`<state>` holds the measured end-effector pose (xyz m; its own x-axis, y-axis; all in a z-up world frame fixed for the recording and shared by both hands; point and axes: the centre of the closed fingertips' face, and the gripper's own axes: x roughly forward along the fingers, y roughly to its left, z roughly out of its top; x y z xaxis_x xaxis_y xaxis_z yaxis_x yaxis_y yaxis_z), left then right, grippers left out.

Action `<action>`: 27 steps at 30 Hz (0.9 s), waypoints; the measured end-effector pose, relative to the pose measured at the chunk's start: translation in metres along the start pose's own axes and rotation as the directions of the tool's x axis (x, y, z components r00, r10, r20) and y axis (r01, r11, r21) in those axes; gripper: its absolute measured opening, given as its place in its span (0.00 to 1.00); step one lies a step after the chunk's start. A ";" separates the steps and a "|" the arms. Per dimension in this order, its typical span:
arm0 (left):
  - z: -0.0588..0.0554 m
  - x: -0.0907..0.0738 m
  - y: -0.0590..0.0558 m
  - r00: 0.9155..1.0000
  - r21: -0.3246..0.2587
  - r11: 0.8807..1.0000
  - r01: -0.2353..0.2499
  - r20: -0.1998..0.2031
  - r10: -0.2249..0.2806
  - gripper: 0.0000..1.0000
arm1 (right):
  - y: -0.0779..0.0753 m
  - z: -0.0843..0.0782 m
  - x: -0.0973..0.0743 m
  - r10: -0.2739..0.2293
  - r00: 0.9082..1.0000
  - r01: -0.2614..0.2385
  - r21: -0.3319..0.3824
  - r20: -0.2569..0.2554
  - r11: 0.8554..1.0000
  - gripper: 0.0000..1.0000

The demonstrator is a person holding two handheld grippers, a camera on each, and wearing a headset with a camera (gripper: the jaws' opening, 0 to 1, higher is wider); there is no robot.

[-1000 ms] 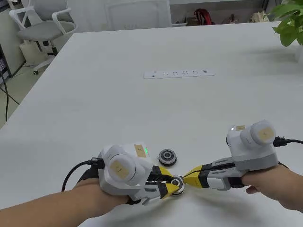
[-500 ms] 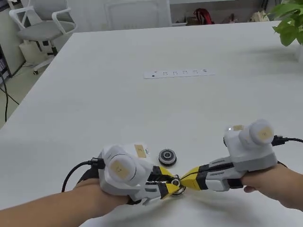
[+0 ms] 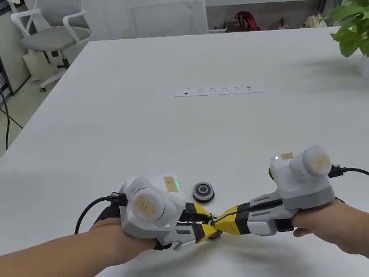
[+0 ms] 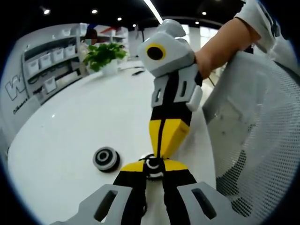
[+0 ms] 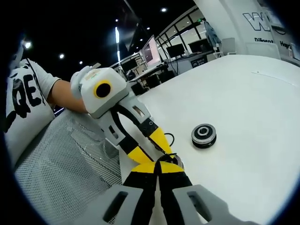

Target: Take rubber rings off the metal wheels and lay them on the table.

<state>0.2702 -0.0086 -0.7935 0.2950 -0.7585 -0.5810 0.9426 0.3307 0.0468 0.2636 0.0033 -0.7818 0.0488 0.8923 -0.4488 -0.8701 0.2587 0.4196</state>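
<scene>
Left gripper [image 3: 206, 229]: jaws clamped on a small metal wheel [image 4: 153, 165], low over the near edge of the table [image 3: 173, 127].
Right gripper [image 3: 221, 221]: tip to tip with the left one; jaws drawn together at that wheel's rim, apparently nipping its rubber ring [image 5: 168, 160], though too small to be sure.
Second wheel [image 3: 202, 190]: flat on the table just beyond both tips, black ring around it, touched by neither.
Power strip [image 3: 218, 89]: farther up the table, well apart from the work.
Plant [image 3: 350, 26]: at the far right corner.
Office chair [image 3: 49, 29]: beyond the far left corner.
</scene>
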 end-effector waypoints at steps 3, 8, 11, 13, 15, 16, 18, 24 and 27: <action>0.000 0.000 0.000 1.000 0.005 1.000 0.003 0.005 -0.003 0.13 | -0.010 -0.004 -0.004 -0.031 1.000 0.031 0.012 -0.005 0.999 0.00; 0.001 -0.001 0.000 1.000 -0.015 1.000 0.022 0.012 -0.022 0.14 | -0.018 -0.004 -0.009 -0.061 0.998 0.061 0.036 0.008 0.997 0.00; 0.000 -0.003 0.000 0.999 -0.001 0.999 0.036 0.007 -0.036 0.14 | -0.018 -0.003 -0.009 -0.062 0.998 0.062 0.042 0.012 0.997 0.00; 0.001 -0.006 0.001 0.999 0.006 0.999 0.041 0.009 -0.041 0.15 | -0.018 -0.004 -0.009 -0.060 0.998 0.060 0.042 0.008 0.997 0.00; 0.003 -0.011 0.001 0.998 0.001 0.999 0.052 0.018 -0.052 0.18 | -0.018 -0.004 -0.009 -0.059 0.998 0.059 0.044 0.008 0.997 0.00; 0.004 -0.013 0.002 0.998 -0.002 0.999 0.052 0.025 -0.052 0.19 | -0.018 -0.004 -0.009 -0.058 0.998 0.058 0.046 0.009 0.997 0.00; 0.006 -0.019 0.002 0.998 -0.006 0.998 0.057 0.036 -0.056 0.22 | -0.017 -0.004 -0.009 -0.058 0.998 0.057 0.050 0.009 0.997 0.00; 0.007 -0.037 0.004 0.997 -0.015 0.998 0.055 0.058 -0.054 0.29 | -0.014 -0.003 -0.009 -0.049 0.999 0.048 0.057 0.012 0.997 0.00; 0.003 -0.046 0.004 0.997 -0.008 0.999 0.052 0.056 -0.052 0.32 | -0.012 -0.002 -0.008 -0.039 0.999 0.038 0.062 0.015 0.997 0.00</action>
<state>0.2604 0.0262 -0.7643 0.2543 -0.8048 -0.5363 0.9553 0.2953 0.0098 0.2725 -0.0076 -0.7846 0.0895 0.8870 -0.4530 -0.8354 0.3145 0.4508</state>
